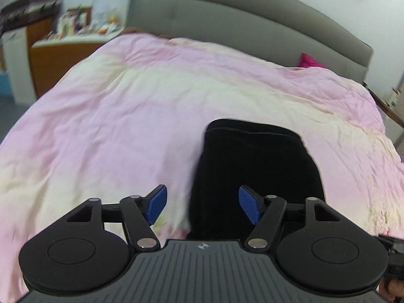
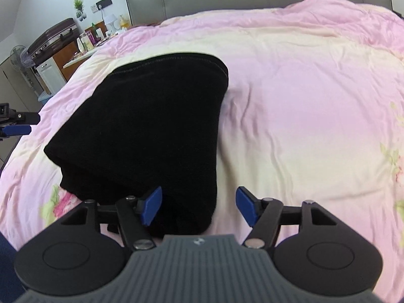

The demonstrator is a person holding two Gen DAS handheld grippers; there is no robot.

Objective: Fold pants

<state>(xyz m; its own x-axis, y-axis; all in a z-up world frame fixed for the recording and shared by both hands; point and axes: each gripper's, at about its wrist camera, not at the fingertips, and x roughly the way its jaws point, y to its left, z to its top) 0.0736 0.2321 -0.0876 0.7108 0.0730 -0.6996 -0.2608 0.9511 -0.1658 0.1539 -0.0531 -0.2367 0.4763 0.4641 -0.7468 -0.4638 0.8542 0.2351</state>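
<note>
Black pants point(image 1: 255, 166) lie folded into a compact stack on the pink and cream bed cover point(image 1: 113, 126). In the right wrist view the pants point(image 2: 151, 126) fill the left middle, layers showing at their near left edge. My left gripper point(image 1: 202, 204) is open and empty, hovering above the pants' near left edge. My right gripper point(image 2: 199, 207) is open and empty, above the pants' near right corner. The left gripper's blue fingertip point(image 2: 15, 129) shows at the far left of the right wrist view.
A grey padded headboard point(image 1: 227, 12) stands at the far end of the bed. A magenta pillow point(image 1: 309, 61) lies by it. A cluttered bedside cabinet point(image 2: 75, 50), a suitcase point(image 2: 54, 36) and a fan point(image 2: 19, 56) stand to the left.
</note>
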